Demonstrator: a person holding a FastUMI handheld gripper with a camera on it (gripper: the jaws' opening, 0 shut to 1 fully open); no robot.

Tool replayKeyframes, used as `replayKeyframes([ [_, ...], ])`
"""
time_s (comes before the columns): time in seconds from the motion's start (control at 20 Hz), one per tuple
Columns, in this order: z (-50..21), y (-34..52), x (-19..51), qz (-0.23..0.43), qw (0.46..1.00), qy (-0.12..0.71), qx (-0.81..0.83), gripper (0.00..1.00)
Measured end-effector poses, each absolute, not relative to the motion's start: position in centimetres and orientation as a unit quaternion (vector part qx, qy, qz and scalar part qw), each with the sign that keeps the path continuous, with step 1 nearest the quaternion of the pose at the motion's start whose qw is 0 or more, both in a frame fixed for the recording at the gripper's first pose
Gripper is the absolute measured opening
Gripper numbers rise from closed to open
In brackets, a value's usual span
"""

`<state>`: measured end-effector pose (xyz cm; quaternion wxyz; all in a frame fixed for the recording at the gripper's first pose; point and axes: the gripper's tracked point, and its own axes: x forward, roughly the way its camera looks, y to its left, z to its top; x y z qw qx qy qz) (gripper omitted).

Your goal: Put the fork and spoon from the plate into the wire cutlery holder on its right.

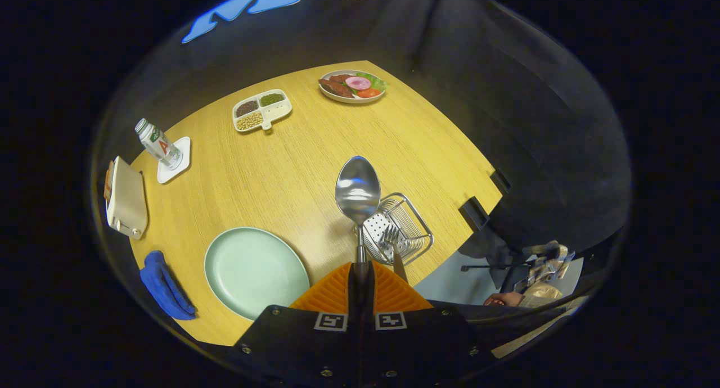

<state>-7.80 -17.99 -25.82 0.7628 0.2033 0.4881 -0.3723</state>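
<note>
Between your gripper's (pixel 360 273) closed fingers you hold the spoon (pixel 358 192) by its handle, bowl raised over the wire cutlery holder (pixel 400 230). Your fork (pixel 391 239) stands inside the holder, handle partly hidden behind a finger. Beside it, the plate (pixel 254 270) lies bare; open tabletop (pixel 304 152) stretches beyond.

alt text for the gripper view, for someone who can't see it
The gripper is shut on a spoon by its handle, bowl pointing ahead, beside a wire cutlery holder with a fork already in it. The pale green plate next to the holder is bare on the wooden table.
</note>
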Motion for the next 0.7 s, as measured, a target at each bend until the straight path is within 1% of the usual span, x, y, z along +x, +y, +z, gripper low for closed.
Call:
replayKeyframes([
  [0.2,-26.5,-18.8,-9.7,-0.389,0.732,0.508,0.233,0.04],
  [0.4,-27.3,-19.4,-11.1,-0.383,0.705,0.546,0.241,0.04],
  [0.6,-28.2,-19.0,-10.8,-0.356,0.687,0.572,0.272,0.04],
  [0.7,-28.5,-18.7,-11.2,-0.353,0.667,0.592,0.284,0.04],
])
